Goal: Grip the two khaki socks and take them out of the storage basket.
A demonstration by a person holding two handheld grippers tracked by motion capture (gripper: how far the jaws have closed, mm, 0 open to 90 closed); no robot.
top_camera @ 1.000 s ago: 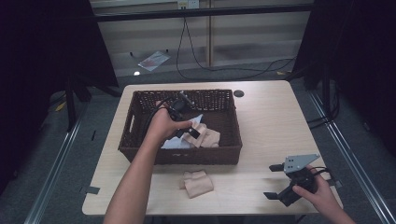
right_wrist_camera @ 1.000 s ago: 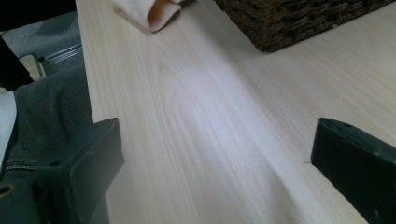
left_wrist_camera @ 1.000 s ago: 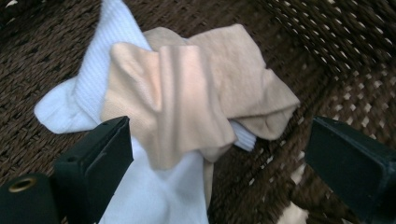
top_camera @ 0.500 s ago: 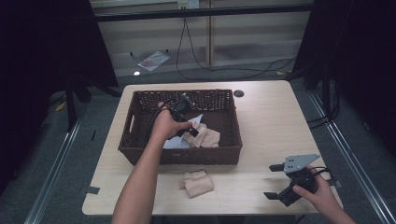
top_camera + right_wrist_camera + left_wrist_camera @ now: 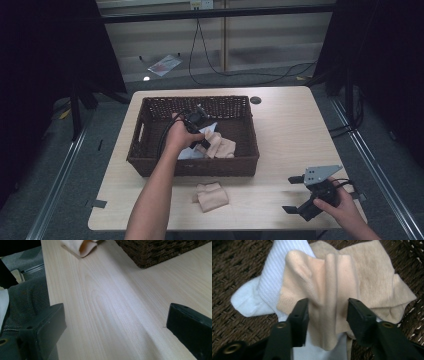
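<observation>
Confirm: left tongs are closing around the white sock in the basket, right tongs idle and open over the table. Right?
Not quite. The left tongs have just been closing on a fold of the beige sock, bunched between the tips; the white sock lies under it. The left gripper view shows this. The rest holds: all in the basket, right tongs open over the table.

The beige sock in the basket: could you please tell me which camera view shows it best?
The left gripper view: the beige sock lies bunched between the closing fingers, overlapping a white sock. The high view shows it small, beside the hand. The right gripper view catches the basket from outside.
</observation>
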